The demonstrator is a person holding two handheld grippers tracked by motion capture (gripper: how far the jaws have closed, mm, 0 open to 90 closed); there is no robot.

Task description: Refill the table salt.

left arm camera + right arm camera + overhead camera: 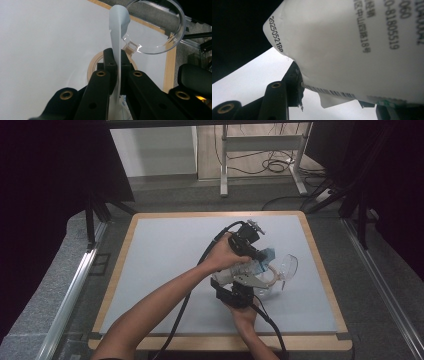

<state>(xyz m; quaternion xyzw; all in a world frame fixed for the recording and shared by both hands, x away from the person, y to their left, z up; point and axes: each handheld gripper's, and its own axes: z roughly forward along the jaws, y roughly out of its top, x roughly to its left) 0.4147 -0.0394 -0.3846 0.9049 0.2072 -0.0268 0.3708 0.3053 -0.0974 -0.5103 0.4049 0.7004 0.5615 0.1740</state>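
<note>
A white and light-blue packet hangs between both grippers above a clear jar with a wooden rim. The jar's clear round lid stands swung open to the right. My left gripper comes in from the upper left and is shut on the packet's thin top edge, with the lid beyond it. My right gripper holds the packet from below. In the right gripper view the printed packet sits between its jaws, over my right gripper.
The jar stands right of centre on a grey mat that covers a wood-edged table. Cables trail from both grippers toward the near edge. A metal desk frame and floor cables lie beyond the table.
</note>
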